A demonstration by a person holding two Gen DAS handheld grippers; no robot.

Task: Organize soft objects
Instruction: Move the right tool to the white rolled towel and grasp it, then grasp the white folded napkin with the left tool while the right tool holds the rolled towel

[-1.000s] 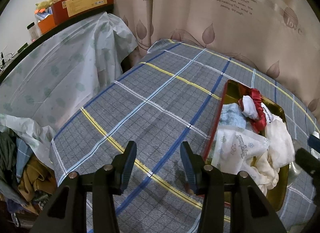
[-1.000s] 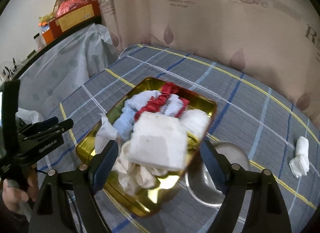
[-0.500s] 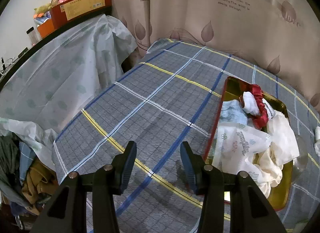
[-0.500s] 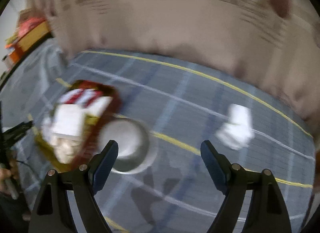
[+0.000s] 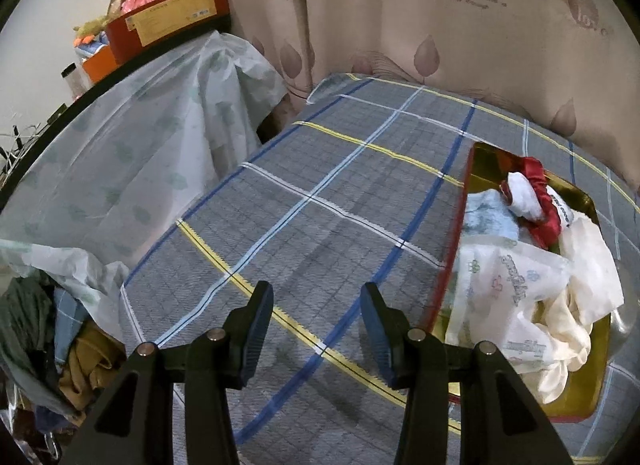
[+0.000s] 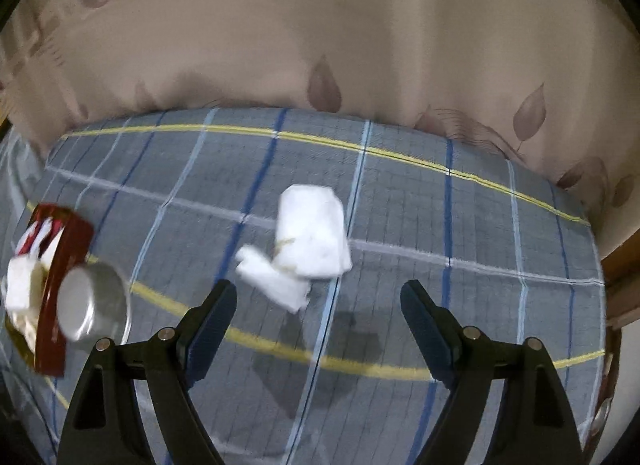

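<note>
Right gripper (image 6: 316,325): jaws wide apart, empty, above the white folded cloth (image 6: 308,243) on the plaid bench (image 6: 460,217). Cloth lies well right of the gold tin (image 6: 56,305). Advice: descend straddling the thick fold, close gently. Left gripper (image 5: 316,329): parted, empty.

**Plaid-covered table and its load**

A grey plaid tablecloth with blue, white and yellow stripes (image 5: 320,201) covers the table. On it lie a crumpled white cloth (image 6: 308,245), a gold-lined red tin tray (image 5: 456,249) heaped with fabrics, and beside it a round silver tin (image 6: 92,305).
</note>
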